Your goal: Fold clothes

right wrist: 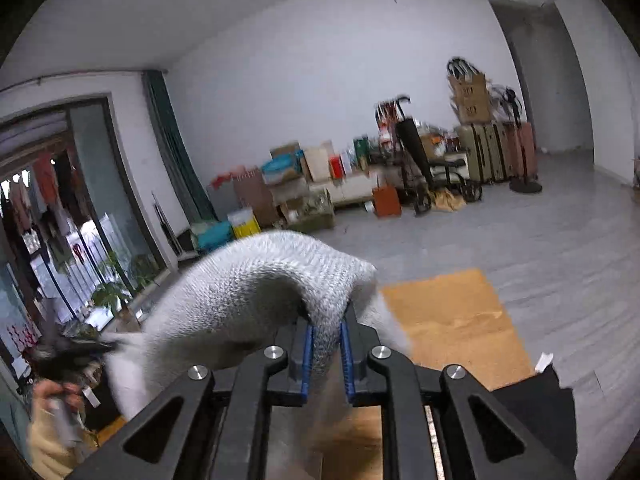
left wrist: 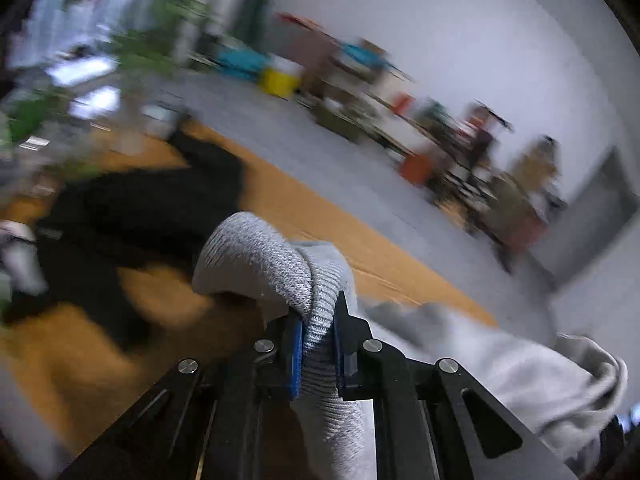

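Note:
A grey knit garment (left wrist: pixel 260 264) with a ribbed hem is held up in the air by both grippers. My left gripper (left wrist: pixel 318 344) is shut on its ribbed edge, and the cloth trails off to the lower right (left wrist: pixel 540 380). My right gripper (right wrist: pixel 326 344) is shut on another part of the same grey garment (right wrist: pixel 260 280), which drapes to the left. A black garment (left wrist: pixel 132 208) lies on the brown cardboard sheet (left wrist: pixel 280 200) on the floor; its corner shows in the right wrist view (right wrist: pixel 536 404).
Brown cardboard (right wrist: pixel 452 312) covers part of the grey floor. Boxes, bags and suitcases (right wrist: pixel 496 148) line the far white wall. Potted plants (right wrist: pixel 112 292) stand by the glass door at the left. The left wrist view is motion-blurred.

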The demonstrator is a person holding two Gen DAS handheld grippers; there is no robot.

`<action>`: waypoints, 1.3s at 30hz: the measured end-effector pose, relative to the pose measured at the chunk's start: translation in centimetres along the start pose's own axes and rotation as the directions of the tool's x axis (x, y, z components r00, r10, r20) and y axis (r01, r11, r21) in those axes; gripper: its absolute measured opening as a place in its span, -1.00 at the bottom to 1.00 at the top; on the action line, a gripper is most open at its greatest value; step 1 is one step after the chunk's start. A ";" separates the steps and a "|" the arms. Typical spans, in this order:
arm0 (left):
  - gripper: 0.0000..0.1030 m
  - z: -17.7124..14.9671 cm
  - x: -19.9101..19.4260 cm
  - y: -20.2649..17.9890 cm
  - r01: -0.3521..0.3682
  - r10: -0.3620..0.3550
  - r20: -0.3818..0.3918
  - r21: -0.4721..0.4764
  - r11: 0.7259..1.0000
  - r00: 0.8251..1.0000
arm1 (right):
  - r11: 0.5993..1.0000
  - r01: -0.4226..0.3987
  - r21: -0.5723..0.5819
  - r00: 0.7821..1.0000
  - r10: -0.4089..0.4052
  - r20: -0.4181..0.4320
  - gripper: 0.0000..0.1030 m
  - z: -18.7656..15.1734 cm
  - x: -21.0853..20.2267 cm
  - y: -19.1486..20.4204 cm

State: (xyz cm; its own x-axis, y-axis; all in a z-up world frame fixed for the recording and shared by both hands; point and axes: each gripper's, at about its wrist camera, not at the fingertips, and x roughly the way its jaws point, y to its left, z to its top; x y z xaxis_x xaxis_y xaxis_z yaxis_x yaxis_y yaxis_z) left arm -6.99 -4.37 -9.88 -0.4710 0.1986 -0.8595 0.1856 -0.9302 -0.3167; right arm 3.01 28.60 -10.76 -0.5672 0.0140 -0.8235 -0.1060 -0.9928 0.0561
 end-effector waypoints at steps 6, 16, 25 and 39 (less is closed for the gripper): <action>-0.75 3.1 -3.8 10.6 -0.152 0.158 0.055 -0.094 0.984 0.986 | 0.999 -0.010 -0.039 0.999 0.008 -0.047 -0.73 0.0 1.7 2.4; 0.08 0.4 -1.5 12.2 -0.108 0.107 -0.149 0.003 0.994 0.983 | 0.990 -0.101 -0.100 0.989 0.089 -0.116 0.11 1.2 6.5 9.3; 0.43 5.5 2.3 6.3 -0.251 0.251 0.021 0.048 0.967 0.968 | 0.950 -0.275 -0.146 0.953 0.249 -0.172 0.62 4.2 13.2 19.4; -0.93 13.0 4.6 7.3 -0.126 0.120 0.106 0.052 0.991 0.987 | 0.959 0.185 -0.216 0.965 -0.135 0.227 -0.74 22.0 7.5 11.9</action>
State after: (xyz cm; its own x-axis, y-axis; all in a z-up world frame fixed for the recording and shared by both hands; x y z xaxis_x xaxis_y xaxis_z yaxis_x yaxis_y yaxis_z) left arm -19.05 -14.27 -10.92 -0.5340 0.0515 -0.8439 0.1984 -0.9626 -0.1843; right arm -20.50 19.48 -3.79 -0.7180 0.1744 -0.6739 -0.0302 -0.9750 -0.2202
